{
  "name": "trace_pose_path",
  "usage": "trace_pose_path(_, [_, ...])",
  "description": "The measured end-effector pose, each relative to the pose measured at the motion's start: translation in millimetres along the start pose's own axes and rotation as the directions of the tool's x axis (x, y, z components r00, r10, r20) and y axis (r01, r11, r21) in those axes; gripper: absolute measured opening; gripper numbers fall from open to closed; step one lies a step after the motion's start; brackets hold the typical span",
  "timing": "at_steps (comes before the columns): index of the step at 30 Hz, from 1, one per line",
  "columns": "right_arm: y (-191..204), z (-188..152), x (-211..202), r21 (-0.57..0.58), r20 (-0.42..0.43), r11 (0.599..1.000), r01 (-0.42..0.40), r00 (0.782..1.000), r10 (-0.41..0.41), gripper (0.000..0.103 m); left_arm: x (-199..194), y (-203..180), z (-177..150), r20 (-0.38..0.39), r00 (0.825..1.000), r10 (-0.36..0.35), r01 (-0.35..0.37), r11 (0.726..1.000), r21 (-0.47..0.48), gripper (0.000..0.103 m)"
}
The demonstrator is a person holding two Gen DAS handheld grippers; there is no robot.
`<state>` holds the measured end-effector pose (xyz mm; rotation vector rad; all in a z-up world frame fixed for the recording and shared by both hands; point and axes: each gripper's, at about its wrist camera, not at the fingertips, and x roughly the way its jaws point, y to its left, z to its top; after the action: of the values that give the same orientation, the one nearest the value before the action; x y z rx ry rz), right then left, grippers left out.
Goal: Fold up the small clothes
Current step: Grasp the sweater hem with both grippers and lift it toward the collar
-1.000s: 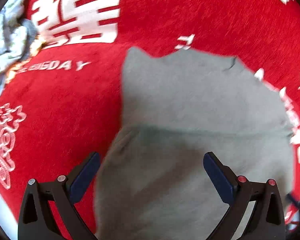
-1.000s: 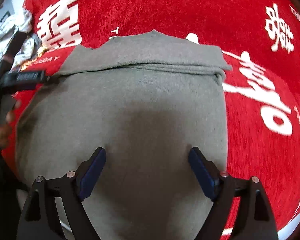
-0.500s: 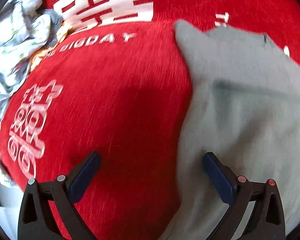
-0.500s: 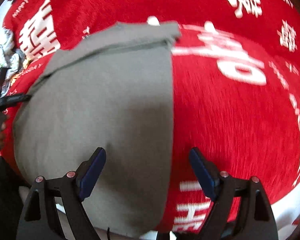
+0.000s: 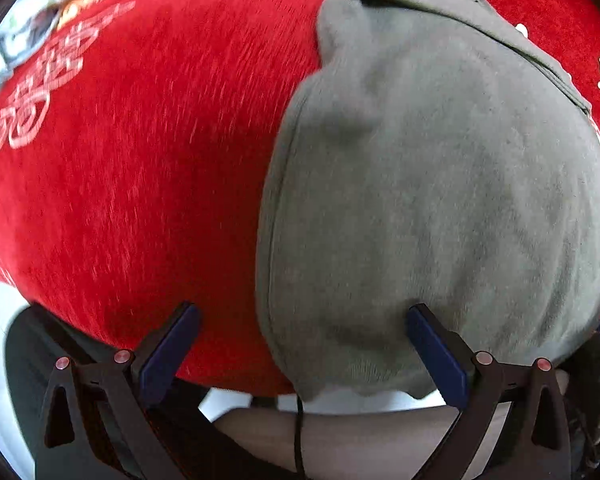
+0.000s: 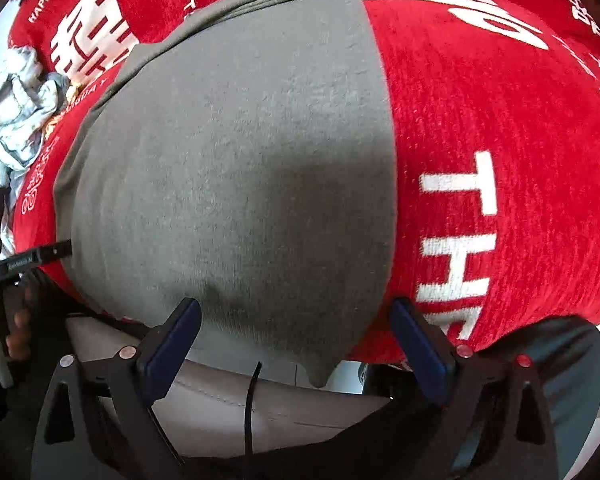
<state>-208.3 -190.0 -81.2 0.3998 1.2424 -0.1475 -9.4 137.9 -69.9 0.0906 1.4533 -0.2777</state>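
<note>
Cloth was the whole matter here: a grey garment (image 5: pixel 440 184) lay flat on the red cloth (image 5: pixel 140 160) with white lettering that covered the table, its near hem spilling slightly over the table's front edge toward both grippers. The left gripper (image 5: pixel 300 344) stood wide open and empty, and the garment's left side edge ran forward between its jaws, so one jaw sat over bare red cloth and the other over grey fabric. The right gripper (image 6: pixel 296 340) was likewise spread wide and holding nothing; the garment's (image 6: pixel 236 168) right side edge ran ahead just inside its right jaw, with the near right corner hanging off the table edge between the jaws. From either gripper the garment's long axis appeared to run straight ahead, away from the jaws, ending at a far band where the fabric already looked doubled over. Each gripper seemed about equally near its own bottom corner, which suggests that the coming move is a two-handed pinch of those corners to carry the hem forward. Beyond the left jaw of the left gripper the red cloth (image 6: pixel 500 120) lay open, and ahead of the right gripper's right jaw it was open too. A crumpled pile of pale clothes (image 6: pixel 12 92) lay far off to the left, well apart from the garment.
</note>
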Motion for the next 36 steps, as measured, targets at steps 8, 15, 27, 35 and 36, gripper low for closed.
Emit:
trace_pose_path(8, [-12, -15, 31, 0.133, -0.164, 0.989, -0.061, 0.983, 0.082, 0.098, 17, -1, -14, -0.122, 0.992, -0.041, 0.038, 0.999, -0.032, 0.103])
trace_pose_path(15, [-9, -19, 31, 0.132, -0.132, 0.987, -0.089, 0.986, 0.106, 0.078, 10, -10, -21, -0.097, 0.994, -0.051, 0.051, 0.999, -0.006, 0.095])
trace_pose_path(27, [-14, -22, 38, 0.171, -0.193, 0.966, -0.192, 0.955, 0.224, 0.043, 18, 1, -29, -0.177, 0.974, -0.143, 0.131, 0.989, -0.074, 0.087])
trace_pose_path(35, [-8, -25, 39, 0.129, -0.203, 0.973, -0.191, 0.956, 0.214, 0.039, 25, -8, -37, -0.184, 0.970, -0.161, 0.153, 0.987, -0.055, 0.082])
trace_pose_path(36, [-5, -26, 37, 0.115, -0.200, 0.975, -0.189, 0.957, 0.209, 0.017, 25, -11, -32, -0.185, 0.967, -0.172, 0.166, 0.985, -0.049, 0.071])
